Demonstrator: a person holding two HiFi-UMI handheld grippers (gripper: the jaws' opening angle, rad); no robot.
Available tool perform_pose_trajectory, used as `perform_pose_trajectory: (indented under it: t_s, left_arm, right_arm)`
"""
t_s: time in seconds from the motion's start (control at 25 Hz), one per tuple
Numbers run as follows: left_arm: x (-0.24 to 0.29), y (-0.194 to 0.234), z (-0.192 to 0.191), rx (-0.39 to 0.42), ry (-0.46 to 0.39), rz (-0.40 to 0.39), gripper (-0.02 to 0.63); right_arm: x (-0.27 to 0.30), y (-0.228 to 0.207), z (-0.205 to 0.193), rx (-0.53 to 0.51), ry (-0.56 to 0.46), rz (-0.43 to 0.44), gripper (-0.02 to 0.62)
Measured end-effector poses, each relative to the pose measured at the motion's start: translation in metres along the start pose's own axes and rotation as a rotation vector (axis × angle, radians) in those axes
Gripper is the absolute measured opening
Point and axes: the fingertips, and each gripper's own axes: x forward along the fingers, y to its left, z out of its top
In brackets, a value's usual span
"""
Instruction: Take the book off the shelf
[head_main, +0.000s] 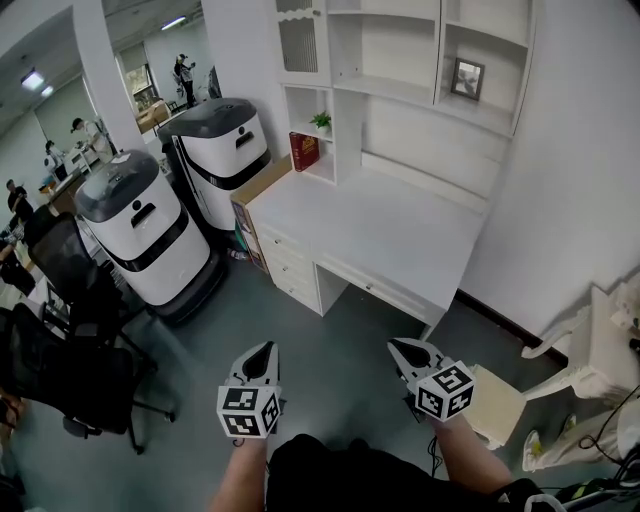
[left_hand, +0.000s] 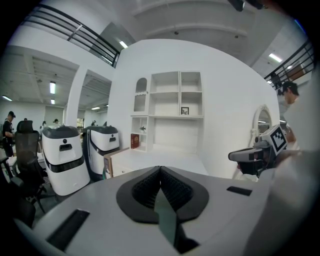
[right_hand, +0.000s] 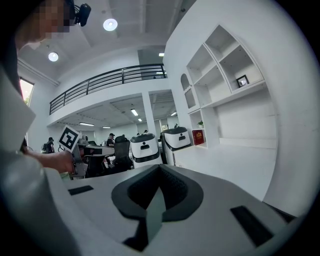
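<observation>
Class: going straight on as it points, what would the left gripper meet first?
Probably the desk; the way there looks free. It might instead pass over it to the shelf.

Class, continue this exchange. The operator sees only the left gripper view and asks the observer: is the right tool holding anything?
Observer: No. The right gripper view looks straight at the right tool: its jaws are together with nothing between them.
Operator: What lies beneath the two tools?
Observer: The head view shows the left tool and the right tool over grey floor, short of the white flat-topped desk.
</observation>
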Motion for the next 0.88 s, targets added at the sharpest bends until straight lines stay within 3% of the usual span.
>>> perform_pose_trajectory:
  t_s: [0.24, 0.52, 0.72, 0.88]
  left_arm:
    - [0.008, 0.006, -0.007, -0.016, 0.02, 0.001, 0.011]
    - [0.05, 0.022, -0.016, -0.052, 0.047, -0.05, 0.011]
    - [0.091, 0.058, -0.003, -0.06, 0.052, -0.084, 0.011]
    - [0.115, 0.108, 0.014, -0.049, 0.04, -0.081, 0.011]
  right_arm:
    - [0.011, 0.001, -0.013, 0.031, 0.026, 0.024, 0.014]
    - [0.042, -0.009, -0.028, 0.058, 0.091, 0.006, 0.014]
    - [0.089, -0.027, -0.009, 0.066, 0.094, -0.027, 0.014]
    - [0.158, -0.022, 0.013, 0.051, 0.087, -0.006, 0.014]
